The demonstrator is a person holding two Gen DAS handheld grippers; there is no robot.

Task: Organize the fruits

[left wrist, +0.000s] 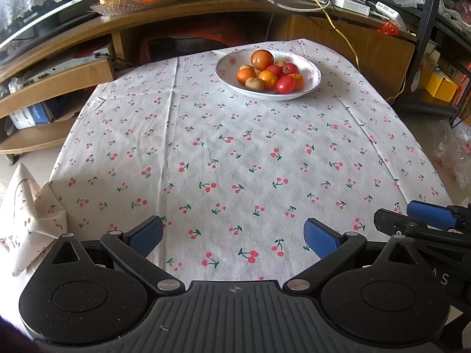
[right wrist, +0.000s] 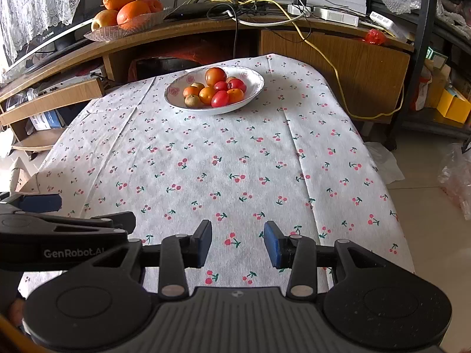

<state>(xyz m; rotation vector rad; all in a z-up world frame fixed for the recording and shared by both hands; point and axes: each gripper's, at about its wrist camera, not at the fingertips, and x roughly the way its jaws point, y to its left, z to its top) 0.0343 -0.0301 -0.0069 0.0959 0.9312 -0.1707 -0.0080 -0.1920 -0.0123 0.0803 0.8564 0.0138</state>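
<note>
Setting: a worktop [left wrist: 235,158] covered with a white cloth printed with small red cherries fills the middle of both views.
Bowl: a white bowl [left wrist: 312,72] with pink flower marks stands at the far end of the worktop, upper centre of the left wrist view and upper centre-left of the right wrist view.
Fruit: the bowl holds a heap of small fruits [left wrist: 269,73], orange ones, red ones and two brownish ones, touching one another.
Left hand-held gripper [left wrist: 234,234]: at the bottom of its own view, fingers spread wide and released, holding nothing, above the near edge of the cloth, well apart from the bowl.
Right hand-held gripper [right wrist: 238,242]: at the bottom of its own view, fingers parted and holding nothing, above the near edge; it also shows at the lower right of the left wrist view.
Shelf: a wooden shelf [left wrist: 206,8] behind the worktop carries a glass dish [left wrist: 123,6] of large oranges at upper left, with cables to the right.
</note>
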